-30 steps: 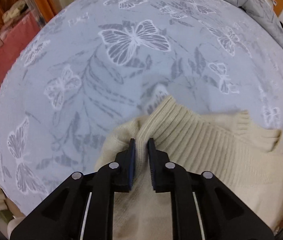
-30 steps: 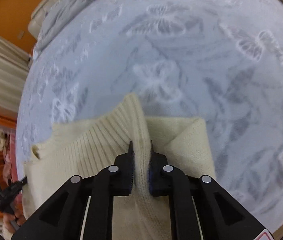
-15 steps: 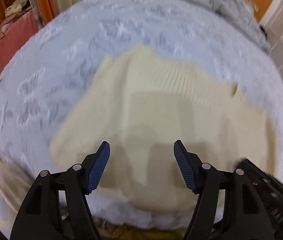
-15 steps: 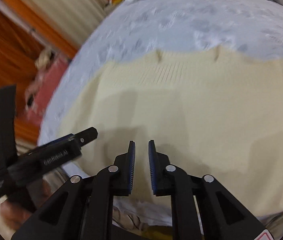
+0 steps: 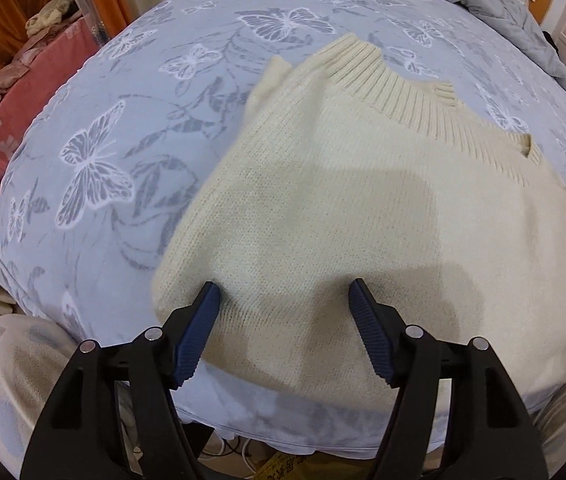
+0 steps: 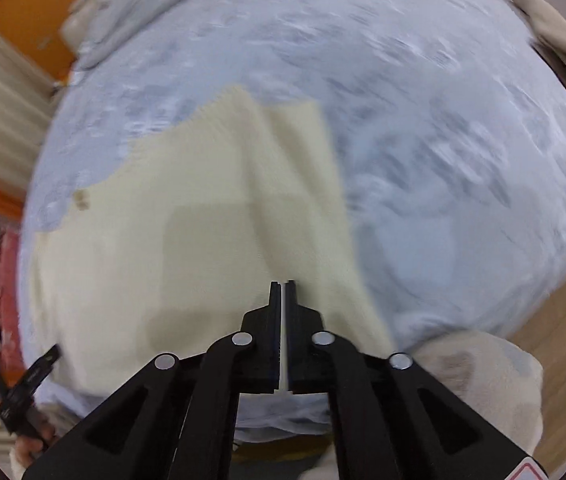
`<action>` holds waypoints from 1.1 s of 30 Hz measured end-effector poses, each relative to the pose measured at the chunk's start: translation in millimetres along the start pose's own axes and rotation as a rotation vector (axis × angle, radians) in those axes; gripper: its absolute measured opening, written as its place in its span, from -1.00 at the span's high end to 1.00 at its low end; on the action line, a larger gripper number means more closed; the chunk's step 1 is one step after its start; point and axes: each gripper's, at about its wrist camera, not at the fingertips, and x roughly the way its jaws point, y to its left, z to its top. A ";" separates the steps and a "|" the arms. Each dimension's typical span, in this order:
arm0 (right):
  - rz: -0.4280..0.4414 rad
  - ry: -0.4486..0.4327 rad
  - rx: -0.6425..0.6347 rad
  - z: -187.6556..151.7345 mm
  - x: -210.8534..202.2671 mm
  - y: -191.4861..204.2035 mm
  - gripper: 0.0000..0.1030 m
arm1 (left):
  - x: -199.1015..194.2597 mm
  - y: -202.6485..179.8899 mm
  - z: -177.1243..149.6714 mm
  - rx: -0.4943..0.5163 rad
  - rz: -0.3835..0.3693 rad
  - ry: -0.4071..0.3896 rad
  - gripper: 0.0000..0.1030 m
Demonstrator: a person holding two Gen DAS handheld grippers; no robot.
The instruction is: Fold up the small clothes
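A cream knitted sweater [image 5: 363, 184] lies flat on a blue butterfly-print bed cover [image 5: 95, 168], its ribbed hem on the far side. My left gripper [image 5: 283, 296] is open and empty, its blue pads above the sweater's near edge. In the blurred right wrist view the sweater [image 6: 187, 232] fills the left half, with a folded strip along its right side. My right gripper [image 6: 283, 292] is shut with nothing between its fingers, above the sweater's near right part.
A grey quilt [image 5: 503, 4] lies at the bed's far right. A pink cloth pile [image 5: 15, 96] sits left of the bed by orange curtains. The person's pale trousers [image 5: 11, 376] show at the near edge. A beige item [image 6: 555, 32] lies far right.
Both grippers let go of the sweater's ribbed hem and pulled back toward the near edge. The left gripper opened wide; the right stayed shut and swung right.
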 end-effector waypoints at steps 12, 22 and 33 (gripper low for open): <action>-0.084 -0.061 -0.139 36.6 3.6 43.8 0.96 | 1.8 3.5 0.6 0.017 -0.012 0.006 -0.29; -0.221 -0.001 -0.059 64.4 39.7 -3.4 1.00 | 2.4 7.3 4.1 0.015 -0.038 0.033 -0.30; -0.215 0.010 -0.025 43.8 22.6 -6.4 0.97 | -8.6 16.4 4.8 -0.024 -0.096 0.031 -0.38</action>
